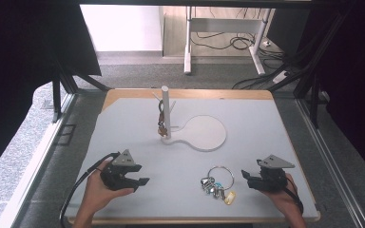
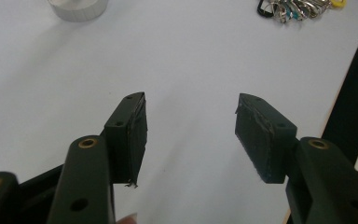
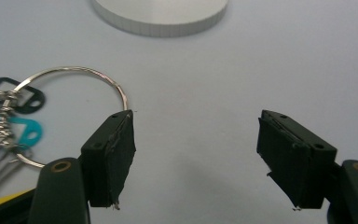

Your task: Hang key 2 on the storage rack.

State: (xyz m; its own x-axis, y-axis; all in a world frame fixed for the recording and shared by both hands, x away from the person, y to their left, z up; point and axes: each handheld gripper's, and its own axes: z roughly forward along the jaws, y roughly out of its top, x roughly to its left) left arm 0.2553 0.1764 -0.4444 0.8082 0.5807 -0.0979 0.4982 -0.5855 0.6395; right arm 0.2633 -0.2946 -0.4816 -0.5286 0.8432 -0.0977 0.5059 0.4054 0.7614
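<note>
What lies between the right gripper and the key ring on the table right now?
Nothing: in the high view only bare grey table separates the open right gripper from the key ring. In the right gripper view the ring sits just beyond the jaw on that view's left.

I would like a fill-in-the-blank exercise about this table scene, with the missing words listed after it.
1. The key ring lies nearer the ____ gripper.
2. Both grippers' jaws stand ____.
3. The white post rises from a stand whose base is ____ in shape.
4. The left gripper holds ____.

Missing words: right; open; round; nothing
</note>
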